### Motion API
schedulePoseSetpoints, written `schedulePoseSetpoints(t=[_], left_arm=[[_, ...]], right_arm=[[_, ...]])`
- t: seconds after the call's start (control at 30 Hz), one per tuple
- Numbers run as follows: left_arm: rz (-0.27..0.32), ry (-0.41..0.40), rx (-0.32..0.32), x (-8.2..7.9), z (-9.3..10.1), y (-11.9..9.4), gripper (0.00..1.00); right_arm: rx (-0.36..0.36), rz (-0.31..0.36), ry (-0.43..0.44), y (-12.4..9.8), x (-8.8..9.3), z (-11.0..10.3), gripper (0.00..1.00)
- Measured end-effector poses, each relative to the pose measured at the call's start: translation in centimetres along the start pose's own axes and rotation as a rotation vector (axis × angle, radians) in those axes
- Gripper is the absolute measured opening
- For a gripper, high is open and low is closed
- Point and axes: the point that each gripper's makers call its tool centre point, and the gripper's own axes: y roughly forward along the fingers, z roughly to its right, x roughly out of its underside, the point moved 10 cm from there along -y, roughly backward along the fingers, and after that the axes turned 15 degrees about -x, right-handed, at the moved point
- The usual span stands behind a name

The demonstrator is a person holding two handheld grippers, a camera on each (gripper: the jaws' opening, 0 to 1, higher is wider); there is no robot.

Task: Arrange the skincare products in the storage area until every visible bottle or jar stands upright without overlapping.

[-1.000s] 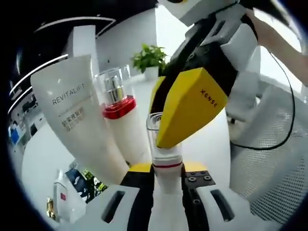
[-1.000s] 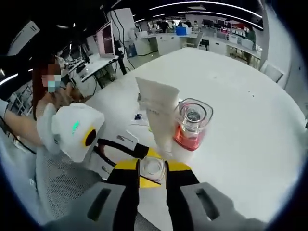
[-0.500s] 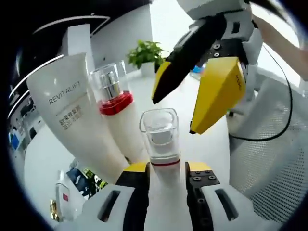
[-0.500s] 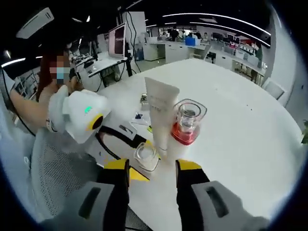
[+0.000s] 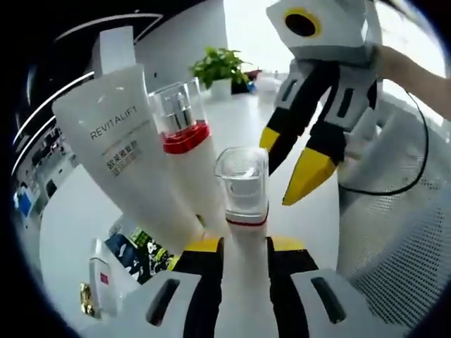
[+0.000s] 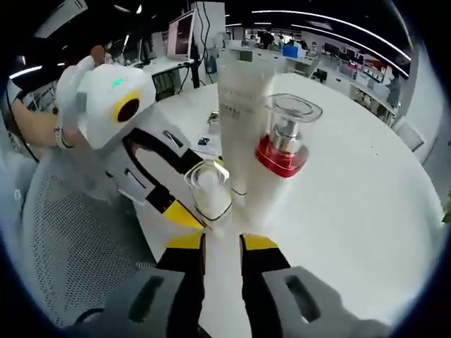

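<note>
Down at 6 o'clock in the left gripper view, the left gripper (image 5: pixel 243 257) has its jaws clamped on the body of the small bottle (image 5: pixel 243 204), the one with the clear square cap and thin red band. That bottle sits near the table (image 6: pixel 366 204) edge, just beside the red-collared pump bottle (image 5: pixel 184 151), with the white REVITALIFT tube (image 5: pixel 123 158) behind that at about 10 o'clock.

The right gripper (image 5: pixel 299 165) hangs at roughly 2 o'clock from the cap, yellow tips apart and not touching anything. In the right gripper view its jaws (image 6: pixel 222 246) stand apart with a narrow gap, nothing between them, pointing at the same small bottle (image 6: pixel 209 193).

Orientation-wise, the small bottle's long axis runs straight up along the left jaws, cap toward 12 o'clock, so it reads as upright or close to it. The pump bottle and tube look tilted toward 11 o'clock, but fisheye could be faking that.

What could go wrong, imo: three products are packed really tight, so letting go with any sideways nudge could knock the small bottle into the pump bottle and topple both. It's also close to the table edge on the chair (image 6: pixel 77 239) side, so a tip that way means it drops off. A flat white package (image 5: pixel 106 282) at 8 o'clock looks like it's lying down.
</note>
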Motion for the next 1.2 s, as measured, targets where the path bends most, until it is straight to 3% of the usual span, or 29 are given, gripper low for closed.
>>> schedulePoseSetpoints(t=[0.1, 0.33, 0.57, 0.93, 1.07, 1.2], left_arm=[[-0.015, 0.003, 0.004, 0.1, -0.1, 0.0, 0.19], [-0.037, -0.009, 0.039, 0.2, 0.1, -0.4, 0.08], [-0.049, -0.016, 0.034, 0.4, -0.1, -0.3, 0.08], [-0.073, -0.024, 0.006, 0.7, -0.3, 0.2, 0.09], [-0.091, -0.02, -0.008, 1.0, -0.5, 0.2, 0.1], [-0.073, -0.033, -0.002, 0.7, -0.4, 0.1, 0.09]], right_arm=[[-0.012, -0.009, 0.0, 0.6, 0.0, 0.1, 0.11], [-0.028, -0.056, 0.009, 2.0, 0.1, 0.5, 0.09], [-0.027, -0.077, -0.002, 3.0, -0.3, 0.7, 0.06], [-0.011, -0.039, -0.029, 3.9, -0.6, 1.1, 0.02], [0.041, -0.1, -0.074, 4.0, -0.2, 1.4, 0.04], [0.033, -0.025, -0.099, 4.2, -0.1, 1.5, 0.09]])
